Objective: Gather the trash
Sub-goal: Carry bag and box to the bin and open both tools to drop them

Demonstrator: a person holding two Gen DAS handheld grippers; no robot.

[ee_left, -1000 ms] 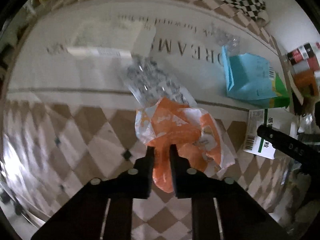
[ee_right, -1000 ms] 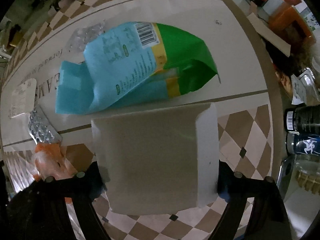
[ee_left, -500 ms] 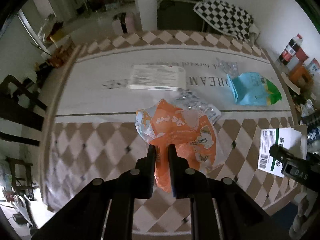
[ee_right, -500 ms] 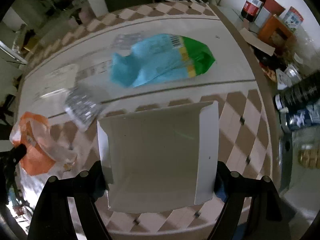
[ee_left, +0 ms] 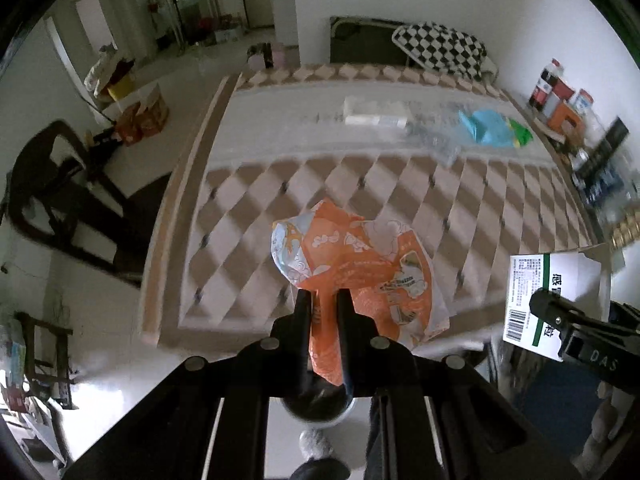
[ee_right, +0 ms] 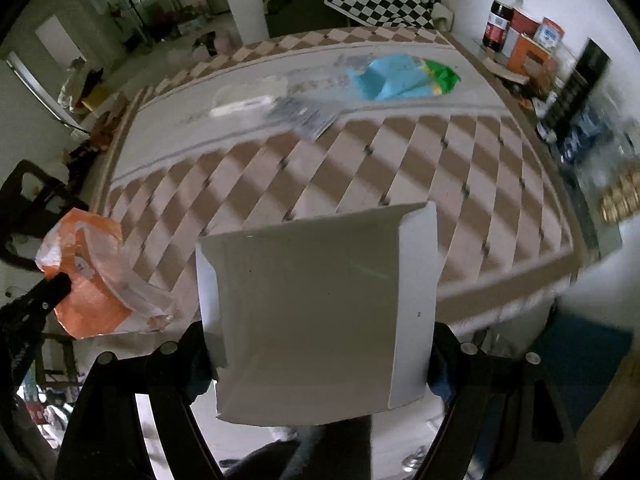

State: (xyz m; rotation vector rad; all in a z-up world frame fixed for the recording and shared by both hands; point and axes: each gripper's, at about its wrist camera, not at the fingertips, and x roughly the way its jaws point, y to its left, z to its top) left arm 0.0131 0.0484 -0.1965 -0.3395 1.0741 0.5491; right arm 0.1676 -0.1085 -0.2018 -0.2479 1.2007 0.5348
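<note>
Gripping the orange wrapper (ee_left: 360, 276) and white box (ee_right: 320, 312), both fingers pairs have pulled back off the table (ee_left: 400, 200).

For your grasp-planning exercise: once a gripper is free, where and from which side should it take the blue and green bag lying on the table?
The blue and green bag lies flat and crumpled. Probably pinch its raised, open blue end, coming from above on the side nearer the blister packs; the flat middle offers no edge.

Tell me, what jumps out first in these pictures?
Probably the crumpled orange wrapper, pinched between the left gripper's fingers above the near edge of the checkered table. Next, the flattened white carton fills the right gripper's view, and a blue-green bag lies far back.
</note>
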